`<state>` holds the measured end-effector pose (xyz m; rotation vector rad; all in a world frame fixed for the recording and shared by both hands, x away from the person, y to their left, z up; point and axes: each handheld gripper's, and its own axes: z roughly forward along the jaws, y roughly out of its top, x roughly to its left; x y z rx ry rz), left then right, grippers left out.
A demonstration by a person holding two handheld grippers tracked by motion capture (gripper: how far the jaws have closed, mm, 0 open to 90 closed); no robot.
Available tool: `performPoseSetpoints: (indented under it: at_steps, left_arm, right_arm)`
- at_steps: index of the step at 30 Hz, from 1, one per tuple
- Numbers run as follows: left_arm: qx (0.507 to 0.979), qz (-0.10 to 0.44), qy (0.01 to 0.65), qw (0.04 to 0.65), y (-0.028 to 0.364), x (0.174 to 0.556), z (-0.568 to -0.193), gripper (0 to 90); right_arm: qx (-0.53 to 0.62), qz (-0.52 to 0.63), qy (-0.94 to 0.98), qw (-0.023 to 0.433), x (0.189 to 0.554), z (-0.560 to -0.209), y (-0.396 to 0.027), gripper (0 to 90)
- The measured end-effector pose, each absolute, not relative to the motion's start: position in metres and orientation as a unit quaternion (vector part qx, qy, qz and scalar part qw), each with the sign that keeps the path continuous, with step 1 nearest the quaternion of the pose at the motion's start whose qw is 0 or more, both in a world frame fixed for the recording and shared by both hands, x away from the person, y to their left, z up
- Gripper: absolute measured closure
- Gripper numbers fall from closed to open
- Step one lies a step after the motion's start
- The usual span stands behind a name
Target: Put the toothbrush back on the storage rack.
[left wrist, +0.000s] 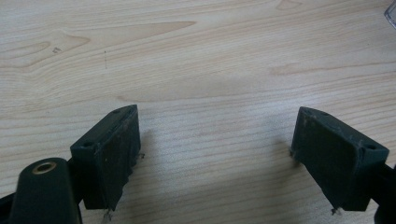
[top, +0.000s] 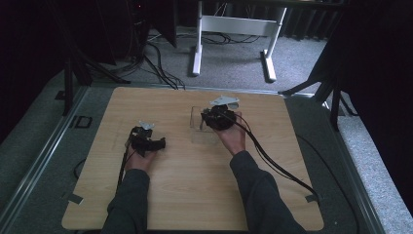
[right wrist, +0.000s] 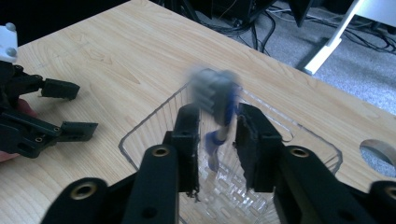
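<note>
Two black jaws of the right claw stand a little apart, and a blurred grey and blue object, seemingly a toothbrush, sits between them with no pad pressing on it, above a clear plastic container on the table. Released like this, it may strike the rim and tip out, or bounce. The left claw rests wide and empty nearby, too far to steady the container if it slides.
</note>
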<state>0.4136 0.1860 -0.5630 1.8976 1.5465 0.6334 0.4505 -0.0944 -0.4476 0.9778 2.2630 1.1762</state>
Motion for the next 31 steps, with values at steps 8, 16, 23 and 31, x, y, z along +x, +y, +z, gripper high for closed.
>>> performPoseSetpoints:
  at_steps: [8,16,23,31]
  left_arm:
    - [0.716,0.239,0.583,0.302,0.186,0.414,-0.563,15.7]
    - [0.715,0.239,0.583,0.302,0.186,0.414,-0.563,15.7]
    - [0.716,0.239,0.583,0.302,0.186,0.414,-0.563,15.7]
    - [0.716,0.239,0.583,0.302,0.186,0.414,-0.563,15.7]
  right_arm:
    - [0.36,0.439,0.792,0.221,0.448,-0.434,-0.102,60.6]
    - [0.36,0.445,0.789,0.225,0.447,-0.427,-0.107,60.6]
    - [0.358,0.445,0.79,0.223,0.444,-0.424,-0.107,60.5]
    - [0.369,0.442,0.785,0.23,0.444,-0.416,-0.128,60.0]
